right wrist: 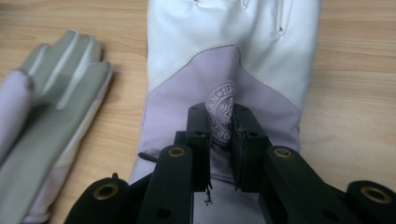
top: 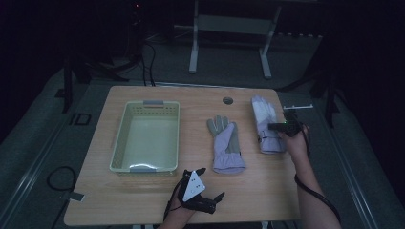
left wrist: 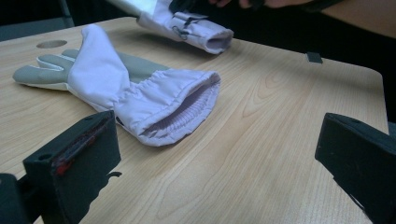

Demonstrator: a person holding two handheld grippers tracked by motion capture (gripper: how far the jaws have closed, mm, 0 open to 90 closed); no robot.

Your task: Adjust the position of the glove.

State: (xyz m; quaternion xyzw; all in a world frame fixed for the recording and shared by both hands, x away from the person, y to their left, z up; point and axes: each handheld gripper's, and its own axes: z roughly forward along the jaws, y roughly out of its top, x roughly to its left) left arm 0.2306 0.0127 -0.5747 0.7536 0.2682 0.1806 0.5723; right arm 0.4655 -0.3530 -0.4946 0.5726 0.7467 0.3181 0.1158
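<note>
Nearest the person, the left gripper (top: pixel 206 191) rests at the table's (top: pixel 143 200) front edge with its jaws spread wide and nothing between them. Beyond it a lavender-and-grey glove (top: pixel 227 145) lies flat mid-table. Farther right, the right gripper (right wrist: pixel 223 135) pinches a fold of the white-and-lavender glove (right wrist: pixel 233 60) at its round emblem.

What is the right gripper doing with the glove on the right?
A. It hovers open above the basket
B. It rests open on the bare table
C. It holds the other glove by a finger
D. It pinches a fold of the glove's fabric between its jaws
D: the right gripper has its jaws closed on a raised fold of the right glove, at the printed emblem.
</note>
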